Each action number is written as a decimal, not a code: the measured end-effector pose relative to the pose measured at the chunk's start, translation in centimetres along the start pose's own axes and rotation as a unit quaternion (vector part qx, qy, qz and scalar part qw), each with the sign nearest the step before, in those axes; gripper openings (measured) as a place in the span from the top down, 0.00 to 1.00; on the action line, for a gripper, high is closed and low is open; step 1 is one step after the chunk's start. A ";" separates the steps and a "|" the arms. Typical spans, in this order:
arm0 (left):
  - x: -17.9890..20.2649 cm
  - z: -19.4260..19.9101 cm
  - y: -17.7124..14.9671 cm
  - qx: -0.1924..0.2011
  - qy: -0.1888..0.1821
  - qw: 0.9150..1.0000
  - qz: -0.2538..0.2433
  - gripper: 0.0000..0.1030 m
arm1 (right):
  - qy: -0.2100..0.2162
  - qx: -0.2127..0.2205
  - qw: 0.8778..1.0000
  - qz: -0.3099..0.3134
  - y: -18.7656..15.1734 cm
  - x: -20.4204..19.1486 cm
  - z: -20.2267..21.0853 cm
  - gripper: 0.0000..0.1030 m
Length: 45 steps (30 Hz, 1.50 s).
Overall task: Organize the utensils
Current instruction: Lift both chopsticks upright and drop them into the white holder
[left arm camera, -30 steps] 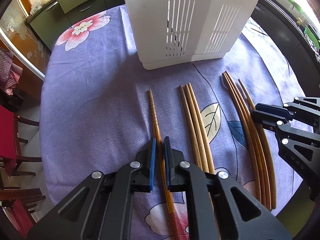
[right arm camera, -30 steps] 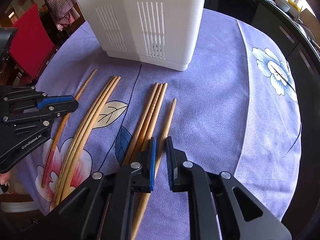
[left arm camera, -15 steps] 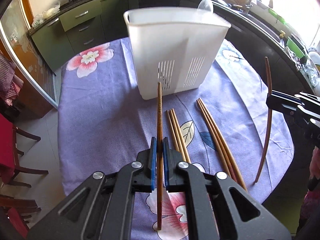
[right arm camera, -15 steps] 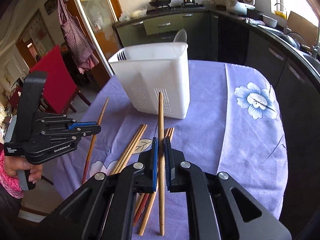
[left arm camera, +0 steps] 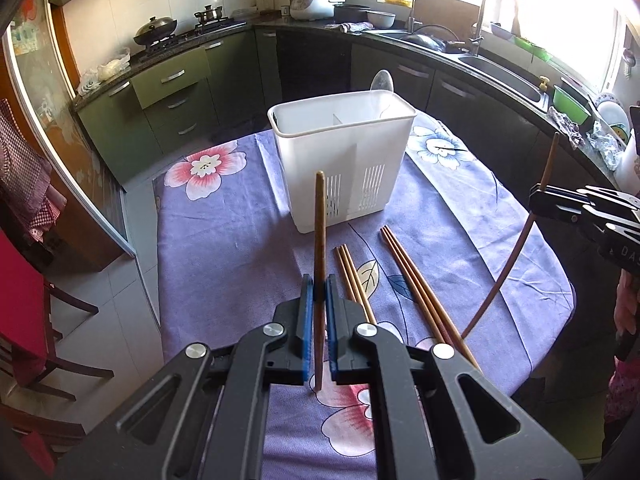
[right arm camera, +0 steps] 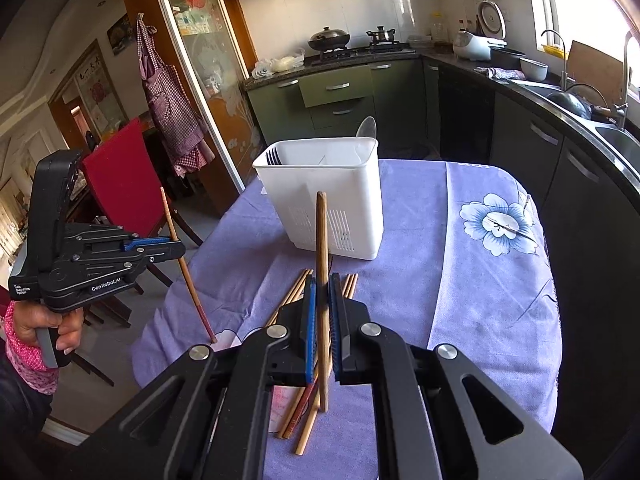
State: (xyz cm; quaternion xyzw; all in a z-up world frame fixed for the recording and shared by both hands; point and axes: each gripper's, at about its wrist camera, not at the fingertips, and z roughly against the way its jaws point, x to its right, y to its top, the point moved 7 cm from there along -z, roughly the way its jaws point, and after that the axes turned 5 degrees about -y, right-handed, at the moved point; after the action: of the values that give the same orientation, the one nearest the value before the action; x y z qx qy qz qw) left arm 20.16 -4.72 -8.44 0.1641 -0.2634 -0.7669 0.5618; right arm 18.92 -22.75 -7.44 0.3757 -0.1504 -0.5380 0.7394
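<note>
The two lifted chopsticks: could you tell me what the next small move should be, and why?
Probably carry both toward the white holder and lower them in. The left claw and right claw each grip one chopstick clear of the tablecloth, and the holder's top is open.
</note>
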 end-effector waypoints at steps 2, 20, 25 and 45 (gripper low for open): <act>0.1 0.2 0.2 0.001 -0.002 1.000 0.000 0.94 | 0.002 0.003 1.000 0.003 0.3 -0.2 0.2 0.93; 2.4 7.5 10.2 0.102 -0.034 0.994 -0.023 0.94 | 0.011 0.086 0.995 0.042 10.8 -2.7 5.3 0.93; 2.5 10.8 15.8 0.178 -0.043 0.983 -0.015 0.94 | 0.014 0.155 0.987 0.033 17.4 -2.9 8.0 0.93; -2.3 -3.2 17.0 0.093 0.005 0.995 0.026 0.89 | -0.014 0.070 0.997 0.010 18.7 0.4 -8.5 0.93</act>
State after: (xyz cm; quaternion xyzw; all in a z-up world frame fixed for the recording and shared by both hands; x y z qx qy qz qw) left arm 35.86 -7.14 -1.15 0.2125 -0.3345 -0.7234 0.5653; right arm 37.19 -17.19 0.23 0.4171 -0.2016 -0.5243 0.7145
